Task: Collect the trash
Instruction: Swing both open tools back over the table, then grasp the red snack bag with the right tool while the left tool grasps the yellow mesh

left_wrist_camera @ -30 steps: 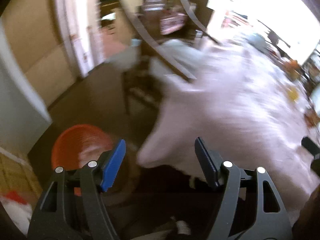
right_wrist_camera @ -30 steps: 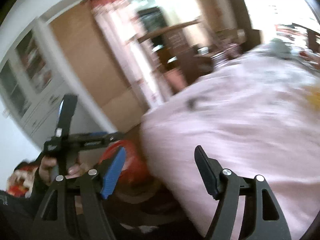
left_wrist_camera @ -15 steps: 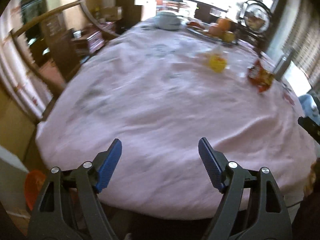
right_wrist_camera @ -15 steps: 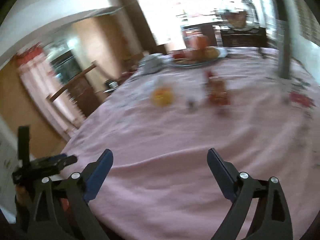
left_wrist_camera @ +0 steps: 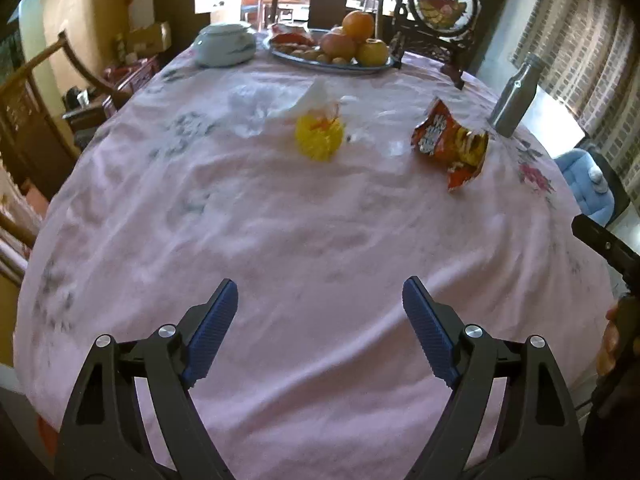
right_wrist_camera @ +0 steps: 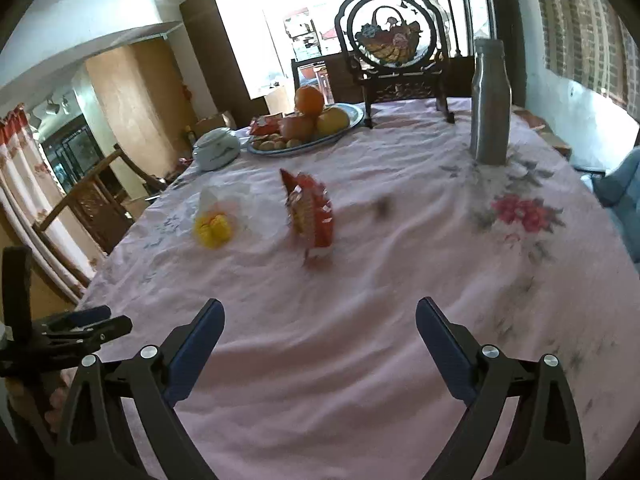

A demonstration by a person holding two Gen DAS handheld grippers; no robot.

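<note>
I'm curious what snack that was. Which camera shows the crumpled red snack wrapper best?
The left wrist view: the crumpled red snack wrapper lies sharp there, its printed face turned to the camera. The right wrist view shows it blurred and nearly edge-on.

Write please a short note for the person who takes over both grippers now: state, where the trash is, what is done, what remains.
Left gripper: jaws have just been opening, nothing between them.
Right gripper: the same, open and empty.
Trash: red snack bag and yellow wrapper lie apart on the pink tablecloth, mid-table, before the fruit plate.
Done: neither piece is picked up.
Left: grasp both and bin them; no bin is in view now.
</note>
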